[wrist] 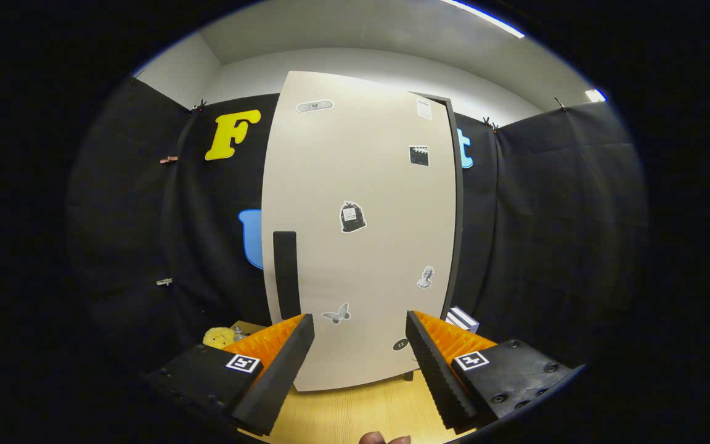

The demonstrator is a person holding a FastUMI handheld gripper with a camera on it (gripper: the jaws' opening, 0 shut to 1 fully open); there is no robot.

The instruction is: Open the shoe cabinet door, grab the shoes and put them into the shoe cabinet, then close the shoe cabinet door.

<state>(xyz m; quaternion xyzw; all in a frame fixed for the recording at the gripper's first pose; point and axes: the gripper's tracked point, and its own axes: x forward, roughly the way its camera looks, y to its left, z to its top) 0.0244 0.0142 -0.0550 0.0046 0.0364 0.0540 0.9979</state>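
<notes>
1. The tongs (360, 336) stand wide open with nothing between the two fingers; neither finger touches anything. Each finger carries one square marker on its base, two markers in all.
2. Between and just beyond the fingertips stands the cabinet (457, 209), its door (361, 246) facing the camera. Whether the door sits flush or slightly ajar cannot be told, though a dark edge of the cabinet's body shows along the door's right side.
3. The door is a tall, plain, pale beige panel, upright, reaching from the table (355, 410) up toward the ceiling. One black vertical handle (286, 274) sits near its left edge, low down, just above the left fingertip.
4. Seven stickers are scattered on the door: an oval one at the top left, a pale label at the top right, a clapperboard under that, a dark bag in the middle, a small bust at the lower right, a butterfly (336, 314) low down between the fingertips, and a dark round one beside the right fingertip.
5. The table is light wood; the cabinet stands on it.
6. One yellow soft item (218, 336) lies on the table left of the cabinet, beyond the left finger; what it is cannot be told.
7. One striped box (463, 319) sits right of the cabinet, just past the right fingertip.
8. Fingertips of a hand (384, 439) show at the near edge, below the tongs.
</notes>
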